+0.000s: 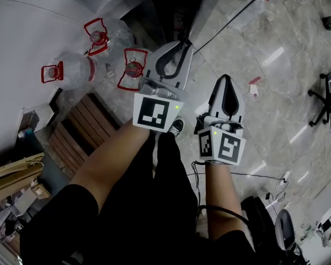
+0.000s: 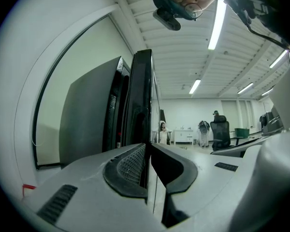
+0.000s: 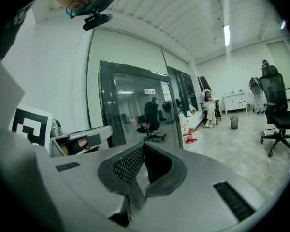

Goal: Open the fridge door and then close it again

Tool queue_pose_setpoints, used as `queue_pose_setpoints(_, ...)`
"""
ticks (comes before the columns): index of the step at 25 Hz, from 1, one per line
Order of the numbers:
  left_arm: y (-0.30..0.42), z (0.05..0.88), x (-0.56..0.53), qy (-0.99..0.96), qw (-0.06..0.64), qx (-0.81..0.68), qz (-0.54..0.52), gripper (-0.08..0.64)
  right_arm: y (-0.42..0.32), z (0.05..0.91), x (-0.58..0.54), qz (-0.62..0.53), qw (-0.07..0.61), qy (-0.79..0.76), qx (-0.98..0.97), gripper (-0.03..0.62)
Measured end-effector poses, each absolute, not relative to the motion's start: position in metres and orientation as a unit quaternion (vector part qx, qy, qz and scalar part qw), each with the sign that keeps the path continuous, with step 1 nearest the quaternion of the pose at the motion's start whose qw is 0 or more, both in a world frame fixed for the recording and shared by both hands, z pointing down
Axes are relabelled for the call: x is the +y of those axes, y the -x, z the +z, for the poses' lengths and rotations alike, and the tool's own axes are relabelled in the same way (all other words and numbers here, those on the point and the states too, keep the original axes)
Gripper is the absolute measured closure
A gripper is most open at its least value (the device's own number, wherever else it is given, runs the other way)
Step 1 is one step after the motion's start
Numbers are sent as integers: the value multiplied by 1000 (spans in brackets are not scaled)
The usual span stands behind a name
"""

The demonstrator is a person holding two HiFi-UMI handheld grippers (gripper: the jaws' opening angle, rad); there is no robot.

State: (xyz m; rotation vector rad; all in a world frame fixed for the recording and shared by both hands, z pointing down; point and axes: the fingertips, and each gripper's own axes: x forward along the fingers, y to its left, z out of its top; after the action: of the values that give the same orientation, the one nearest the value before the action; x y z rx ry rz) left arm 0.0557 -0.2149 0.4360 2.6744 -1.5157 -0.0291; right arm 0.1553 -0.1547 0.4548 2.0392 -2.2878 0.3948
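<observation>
The black fridge (image 2: 89,115) stands upright, and its glossy door (image 2: 142,91) shows edge-on in the left gripper view. My left gripper (image 2: 147,146) is shut with its tips pinching that door edge. From the head view the left gripper (image 1: 181,40) reaches into the dark fridge front (image 1: 165,10). My right gripper (image 1: 226,79) hangs beside it over the floor, shut and holding nothing. In the right gripper view the right gripper (image 3: 142,145) faces a dark reflective glass front (image 3: 135,105).
Large water bottles with red handles (image 1: 71,70) lie left of the fridge, beside a wooden pallet (image 1: 80,131). A black cable (image 1: 237,15) crosses the stone floor. Office chairs (image 1: 325,101) (image 3: 275,110) stand to the right. A person (image 3: 210,108) sits far back.
</observation>
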Motion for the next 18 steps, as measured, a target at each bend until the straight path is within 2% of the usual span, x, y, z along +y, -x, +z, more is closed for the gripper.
queue_pose_setpoints(12,-25,436,-244,-876,34,-481,-10,517,-129,453,-182,130,21,-653,-746,577)
queue_pose_setpoints(18,-26,436,-240,-873,-26,-485,34,515,-124,452,-180,126,22,-654,-745,577)
